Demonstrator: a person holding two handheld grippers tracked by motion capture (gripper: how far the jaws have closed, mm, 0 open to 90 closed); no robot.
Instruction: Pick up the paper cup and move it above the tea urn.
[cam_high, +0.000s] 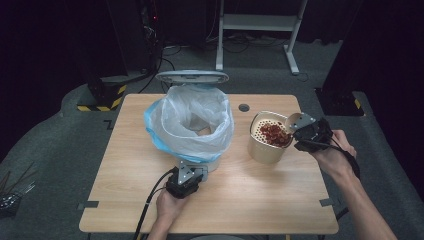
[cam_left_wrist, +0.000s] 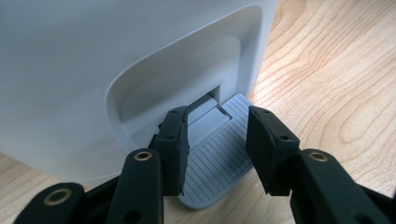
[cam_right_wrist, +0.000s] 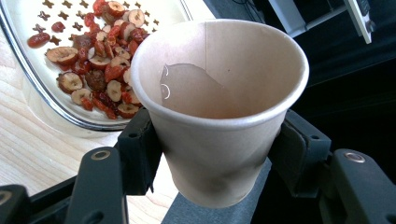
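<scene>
High view above table (cam_high: 125, 175) looking forward-down, gripper views close-in — sharing its wooden top

Left tool (cam_high: 186, 181) low, jaws apart; right tool (cam_high: 306, 133) raised, jaws clamped.

Light wooden surface (cam_high: 260, 200) on grey carpeted floor (cam_high: 45, 145), dark unlit room, white desk frame (cam_high: 260, 22) behind, cables (cam_high: 170, 50) on floor, yellow-black hazard-striped base (cam_high: 102, 97) at left.

table (cam_high: 250, 195): light wood, bare at six o'clock
grommet (cam_high: 243, 107): round, grey, at twelve o'clock
desk frame (cam_high: 260, 22): white, on floor beyond, at twelve o'clock
</scene>
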